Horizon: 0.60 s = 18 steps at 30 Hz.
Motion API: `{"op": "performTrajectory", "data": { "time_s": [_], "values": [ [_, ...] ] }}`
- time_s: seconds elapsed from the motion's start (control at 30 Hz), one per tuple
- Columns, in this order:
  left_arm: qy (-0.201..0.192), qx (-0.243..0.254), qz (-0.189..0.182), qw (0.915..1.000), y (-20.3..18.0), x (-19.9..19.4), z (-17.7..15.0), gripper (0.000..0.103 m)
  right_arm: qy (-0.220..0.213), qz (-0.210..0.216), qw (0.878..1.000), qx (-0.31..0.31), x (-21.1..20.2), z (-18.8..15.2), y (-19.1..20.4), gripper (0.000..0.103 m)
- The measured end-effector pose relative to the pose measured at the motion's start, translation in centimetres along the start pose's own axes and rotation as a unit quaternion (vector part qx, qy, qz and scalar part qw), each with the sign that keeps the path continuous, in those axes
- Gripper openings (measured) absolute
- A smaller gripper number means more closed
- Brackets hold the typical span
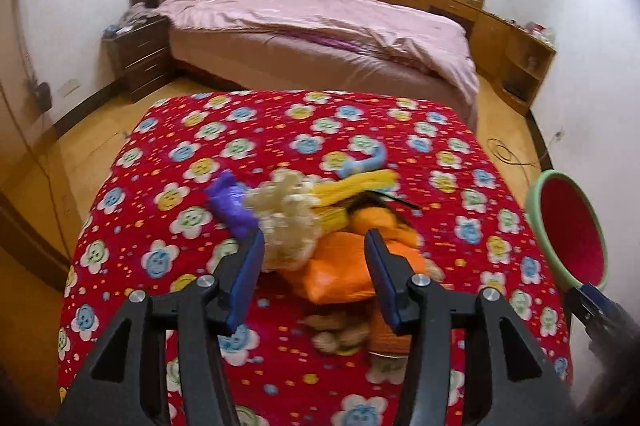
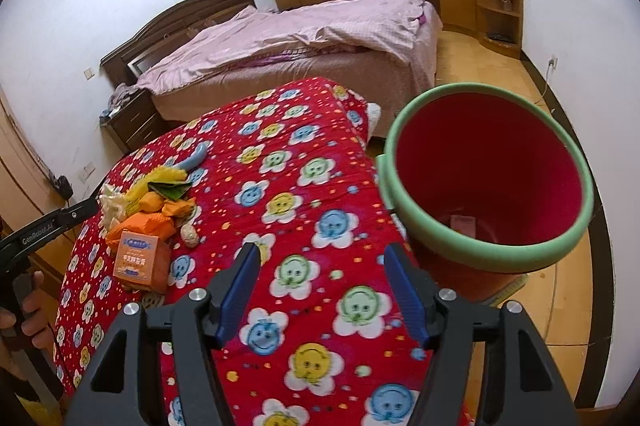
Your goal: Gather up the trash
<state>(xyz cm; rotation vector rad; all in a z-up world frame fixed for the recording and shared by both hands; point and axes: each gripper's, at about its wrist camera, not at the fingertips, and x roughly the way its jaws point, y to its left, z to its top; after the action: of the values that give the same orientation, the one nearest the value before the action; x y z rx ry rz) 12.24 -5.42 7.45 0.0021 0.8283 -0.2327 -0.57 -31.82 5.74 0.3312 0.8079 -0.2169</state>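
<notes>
A pile of trash lies on the red flower-print cloth point(image 1: 192, 130): a purple scrap point(image 1: 230, 202), cream crumpled paper point(image 1: 284, 214), yellow wrappers point(image 1: 352, 186) and an orange bag point(image 1: 340, 266). My left gripper point(image 1: 316, 238) hovers open right over the pile, and the orange bag shows between its fingers without being pressed. In the right wrist view an orange box point(image 2: 138, 260) sits at the pile's near end. My right gripper point(image 2: 322, 250) is open and holds nothing above bare cloth. The red bin with a green rim point(image 2: 440, 238) stands just right of it, past the table edge.
A blue curved object point(image 1: 368, 162) lies behind the pile. A bed with a pink cover point(image 1: 320, 26) stands beyond the table, beside a dark nightstand point(image 1: 140, 54) and wooden cabinets point(image 1: 516, 46). A cable point(image 1: 508, 150) trails on the wooden floor.
</notes>
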Motion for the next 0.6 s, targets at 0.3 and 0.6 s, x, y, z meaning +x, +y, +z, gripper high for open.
{"op": "performTrajectory", "data": {
  "time_s": [0.3,0.6],
  "values": [
    [0.027,-0.005,0.014,0.9995,1.4,3.6,0.3,0.054,0.021,0.005,1.000,-0.016,1.9,0.0,2.3,0.068],
    [0.052,-0.024,0.006,0.9984,2.3,6.6,0.4,0.054,0.031,0.006,0.999,-0.019,3.0,0.3,2.9,0.068]
  ]
}}
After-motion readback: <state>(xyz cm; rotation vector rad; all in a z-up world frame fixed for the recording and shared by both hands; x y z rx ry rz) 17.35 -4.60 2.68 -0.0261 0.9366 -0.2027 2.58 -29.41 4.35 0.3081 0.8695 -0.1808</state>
